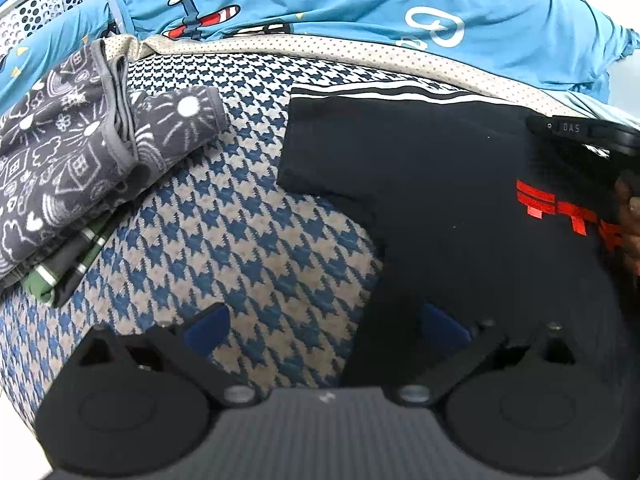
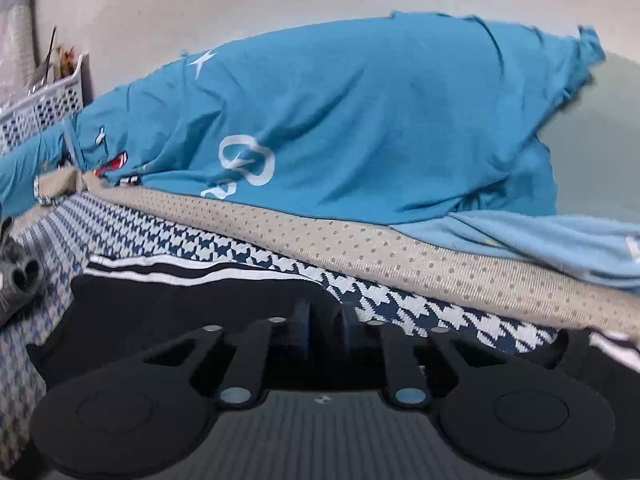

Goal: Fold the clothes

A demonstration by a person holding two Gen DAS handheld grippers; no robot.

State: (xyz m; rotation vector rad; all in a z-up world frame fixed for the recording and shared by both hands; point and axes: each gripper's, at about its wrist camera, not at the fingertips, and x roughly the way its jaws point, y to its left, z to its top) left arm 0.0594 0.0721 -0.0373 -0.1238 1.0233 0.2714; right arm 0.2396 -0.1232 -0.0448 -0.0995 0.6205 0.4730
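The work surface is a blue-and-cream houndstooth cover [image 1: 224, 248], woven and coarse in texture, edged along its far side by a beige dotted band [image 2: 400, 248]. Beyond that band lies a large turquoise printed shirt [image 2: 360, 120], smooth and rumpled into soft ridges, bearing white lettering and a red-and-white propeller motif; it fills the far side of both views. A white perforated basket [image 2: 52, 100] stands at the far left against a pale wall. On the left of the cover, in the left wrist view, sits a folded grey garment with white doodle print [image 1: 68, 168], soft and thick-edged, resting on a green striped garment [image 1: 68, 268] of which only a corner shows. The task item, a black T-shirt with white stripes and red lettering [image 1: 460, 200], lies flat on the cover to the right, one short sleeve pointing left, its matte fabric largely unwrinkled. The left gripper [image 1: 326, 328] hangs over the T-shirt's left edge with its blue-padded fingers [image 1: 208, 326] spread wide, one over houndstooth, one over black cloth, holding nothing. The right gripper [image 2: 324, 320] sits low on the black T-shirt with its fingers drawn close together; whether fabric is pinched between them cannot be determined. Its black body appears at the right edge of the left wrist view.
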